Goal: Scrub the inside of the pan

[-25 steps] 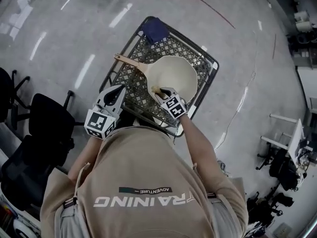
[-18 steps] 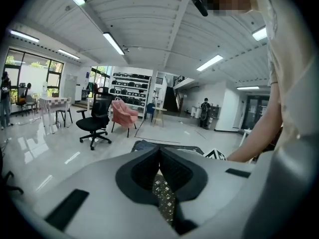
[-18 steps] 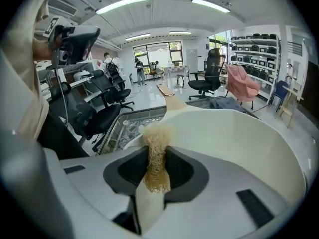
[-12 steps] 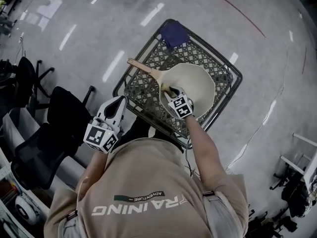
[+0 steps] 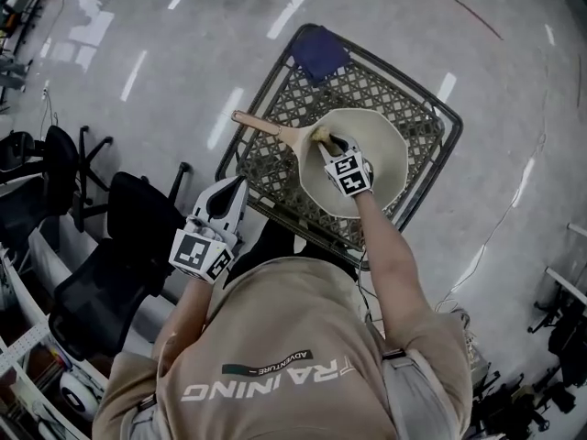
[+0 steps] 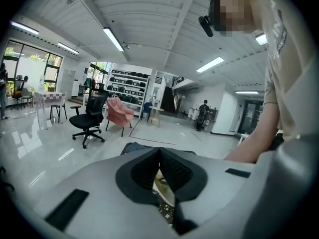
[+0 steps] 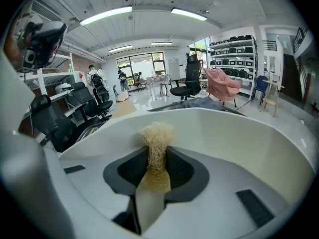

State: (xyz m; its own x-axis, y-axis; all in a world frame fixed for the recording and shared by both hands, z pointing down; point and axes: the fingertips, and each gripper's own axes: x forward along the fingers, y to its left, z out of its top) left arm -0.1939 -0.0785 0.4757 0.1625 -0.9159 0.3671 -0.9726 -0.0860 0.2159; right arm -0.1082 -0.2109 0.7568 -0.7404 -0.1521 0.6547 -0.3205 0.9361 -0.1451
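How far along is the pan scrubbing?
Done: the right hand-held gripper is clamped on the scrubber, and it sits inside the pan near its handle. In hand: the scrubber seems pressed to the inner wall. Left: unclear how much has been covered; the pan looks plain cream, no dirt or suds visible. The left hand-held gripper hangs aside, shut and empty.

A cream round pan with wooden handle (image 5: 385, 154) filled most of the black wire-mesh basket (image 5: 261, 99); bare mesh lay free on its left. A blue cloth (image 5: 318, 51) blocked the far corner.
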